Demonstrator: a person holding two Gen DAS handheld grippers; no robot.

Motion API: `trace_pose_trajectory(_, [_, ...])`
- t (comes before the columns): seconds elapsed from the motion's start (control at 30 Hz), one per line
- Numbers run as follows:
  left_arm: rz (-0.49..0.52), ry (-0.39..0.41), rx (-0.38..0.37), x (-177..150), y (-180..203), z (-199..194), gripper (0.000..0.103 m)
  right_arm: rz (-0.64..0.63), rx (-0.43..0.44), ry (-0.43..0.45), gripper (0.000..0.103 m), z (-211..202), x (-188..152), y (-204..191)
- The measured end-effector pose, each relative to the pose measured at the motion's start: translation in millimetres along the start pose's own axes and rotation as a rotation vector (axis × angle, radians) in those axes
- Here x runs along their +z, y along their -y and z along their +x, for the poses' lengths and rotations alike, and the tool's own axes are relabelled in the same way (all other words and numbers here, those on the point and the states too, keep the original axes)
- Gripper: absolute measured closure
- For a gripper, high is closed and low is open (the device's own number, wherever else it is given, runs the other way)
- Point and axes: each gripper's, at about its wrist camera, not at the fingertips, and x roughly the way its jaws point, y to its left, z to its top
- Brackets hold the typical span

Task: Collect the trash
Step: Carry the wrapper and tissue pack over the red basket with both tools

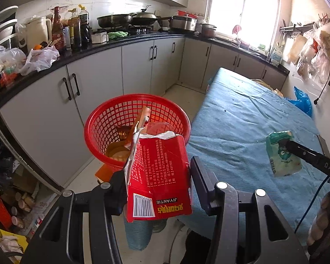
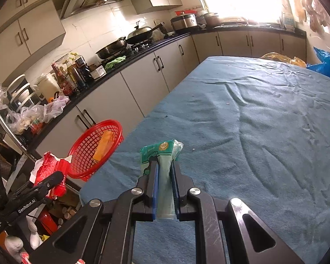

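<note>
A: We have the left hand-held gripper (image 1: pixel 158 176) clamped on the torn red box (image 1: pixel 159 176), its fingers pressing the box's two sides, and the box hangs in the air just in front of the red basket (image 1: pixel 137 110). The basket's mouth lies beyond and below the box's ragged top edge.

B: And our right hand-held gripper (image 2: pixel 165 165) is pinched narrow on the green tissue packet (image 2: pixel 159 151), held above the blue-covered surface (image 2: pixel 264 121), well to the right of the basket.

A: So the box goes first, we judge. To do it well, we should carry it farther until it is fully over the basket's opening, not just over the near rim, and only then let the fingers part.

B: There is already an orange carton (image 2: pixel 104 146) standing up inside the basket. The box could catch on it and tip out over the rim.

A: Then we aim for the open side of the basket, tilt the box downward, and release low. The packet follows from the right, once the left side is clear of the opening.
</note>
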Motion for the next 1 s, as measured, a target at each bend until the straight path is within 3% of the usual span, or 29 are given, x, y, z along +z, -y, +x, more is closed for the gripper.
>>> trace_pose_trajectory(0.63, [-0.012, 0.019, 0.040, 1, -14, -8, 0.054, -0.063, 0.058, 0.001, 0.091, 2, 2, -27])
trace_pose_trajectory(1.0, [0.004, 0.062, 0.019, -12, -9, -46, 0.053, -0.020, 0.054, 0.029, 0.090, -27, -16, -21])
